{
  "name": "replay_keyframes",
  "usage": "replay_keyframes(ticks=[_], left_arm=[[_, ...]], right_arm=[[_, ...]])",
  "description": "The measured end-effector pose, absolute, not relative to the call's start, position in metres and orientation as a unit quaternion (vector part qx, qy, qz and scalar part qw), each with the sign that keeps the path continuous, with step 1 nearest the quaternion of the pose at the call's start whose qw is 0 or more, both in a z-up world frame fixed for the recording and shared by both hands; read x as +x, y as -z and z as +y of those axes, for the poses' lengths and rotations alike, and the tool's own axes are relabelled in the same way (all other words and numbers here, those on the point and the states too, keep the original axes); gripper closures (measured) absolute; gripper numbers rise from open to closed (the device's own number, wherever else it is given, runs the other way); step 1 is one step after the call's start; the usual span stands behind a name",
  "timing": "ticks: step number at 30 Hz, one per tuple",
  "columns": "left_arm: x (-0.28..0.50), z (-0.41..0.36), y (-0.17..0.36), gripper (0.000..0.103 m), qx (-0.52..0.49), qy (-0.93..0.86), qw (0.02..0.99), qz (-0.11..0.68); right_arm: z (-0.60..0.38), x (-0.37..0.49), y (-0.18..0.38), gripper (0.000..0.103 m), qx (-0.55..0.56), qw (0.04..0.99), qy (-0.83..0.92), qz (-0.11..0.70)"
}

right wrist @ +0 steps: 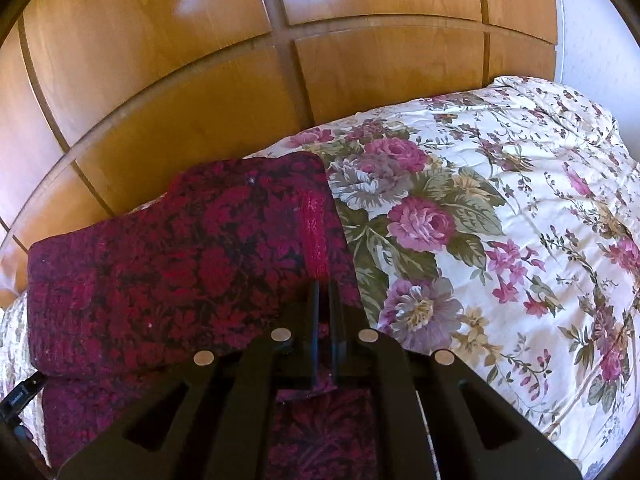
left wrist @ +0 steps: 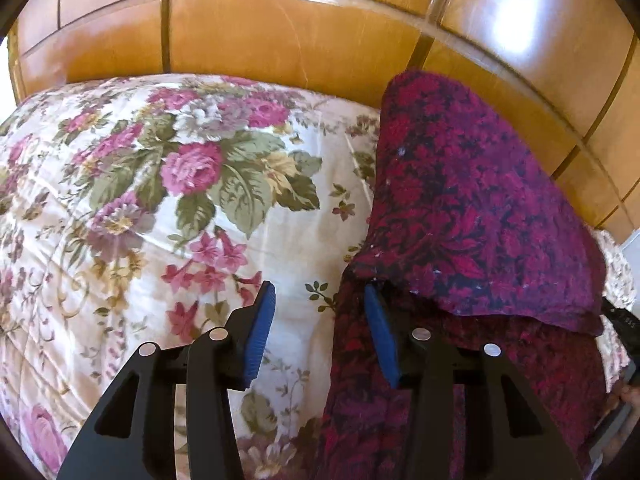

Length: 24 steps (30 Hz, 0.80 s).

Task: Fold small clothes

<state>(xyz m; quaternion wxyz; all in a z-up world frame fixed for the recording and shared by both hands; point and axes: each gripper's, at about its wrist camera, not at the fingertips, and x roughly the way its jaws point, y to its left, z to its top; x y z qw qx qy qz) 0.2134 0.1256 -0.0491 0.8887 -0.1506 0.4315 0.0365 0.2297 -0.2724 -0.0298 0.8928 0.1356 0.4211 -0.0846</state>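
Note:
A small dark red and black floral garment point(left wrist: 472, 216) lies on the flowered bedspread, its far part raised and folded back over the rest. My left gripper point(left wrist: 320, 296) is open with blue pads; its right pad point(left wrist: 380, 332) touches the garment's left edge, the left pad is over the bedspread. In the right wrist view the garment point(right wrist: 180, 264) fills the left. My right gripper point(right wrist: 325, 286) is shut on the garment's edge by a red ribbed hem strip point(right wrist: 314, 232).
The flowered cream bedspread point(left wrist: 160, 200) covers the bed, also in the right wrist view point(right wrist: 500, 240). Glossy wooden wardrobe panels point(left wrist: 280, 32) stand close behind the bed. The other gripper's black body point(left wrist: 618, 320) shows at the right edge.

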Motion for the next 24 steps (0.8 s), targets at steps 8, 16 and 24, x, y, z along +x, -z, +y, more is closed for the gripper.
replay_keyframes(ticks=[8, 16, 24], left_arm=[[0.213, 0.158, 0.026, 0.057, -0.222, 0.005, 0.89, 0.399], [0.272, 0.169, 0.028, 0.045, -0.296, 0.063, 0.858, 0.415], [0.335, 0.164, 0.04, 0.045, -0.341, 0.114, 0.828, 0.43]], right_arm=[[-0.267, 0.22, -0.006, 0.052, 0.122, 0.915, 0.072, 0.377], [-0.244, 0.25, 0.003, 0.048, 0.106, 0.913, 0.05, 0.39], [-0.236, 0.266, 0.012, 0.044, 0.079, 0.913, 0.048, 0.397]])
